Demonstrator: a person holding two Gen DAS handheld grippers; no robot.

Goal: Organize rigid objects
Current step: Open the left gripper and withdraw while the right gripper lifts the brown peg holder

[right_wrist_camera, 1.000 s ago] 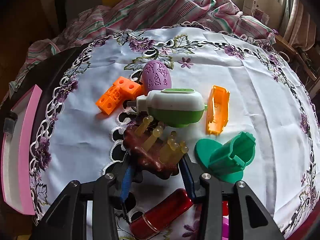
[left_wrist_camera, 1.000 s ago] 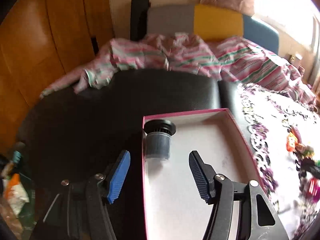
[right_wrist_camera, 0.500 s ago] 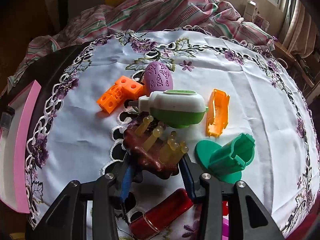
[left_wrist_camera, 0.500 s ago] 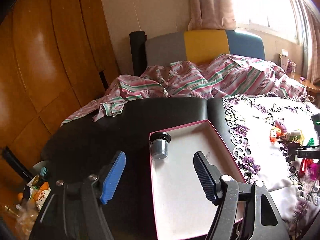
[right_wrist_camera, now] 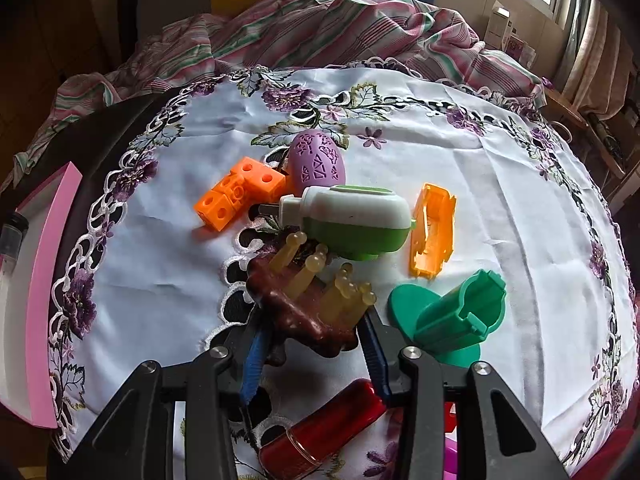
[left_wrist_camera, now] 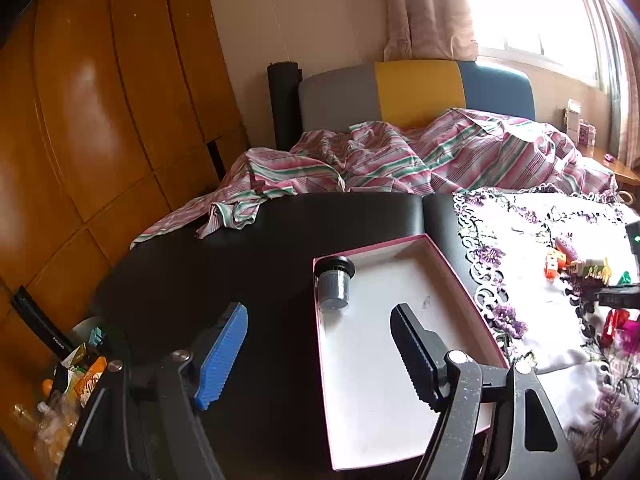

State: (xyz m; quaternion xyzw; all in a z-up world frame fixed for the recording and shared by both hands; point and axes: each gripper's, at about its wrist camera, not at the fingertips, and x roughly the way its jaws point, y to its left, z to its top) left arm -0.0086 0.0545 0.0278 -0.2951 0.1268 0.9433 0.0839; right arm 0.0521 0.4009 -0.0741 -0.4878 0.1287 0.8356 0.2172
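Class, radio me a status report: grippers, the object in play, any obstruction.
Left gripper opening, empty, over pink box. Right gripper shut on brown comb. Red tube lies underneath.

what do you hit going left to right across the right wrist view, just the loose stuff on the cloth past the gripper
pink box at the left edge → orange cube block → purple egg → white and green plug-in device → orange clip case → green stand
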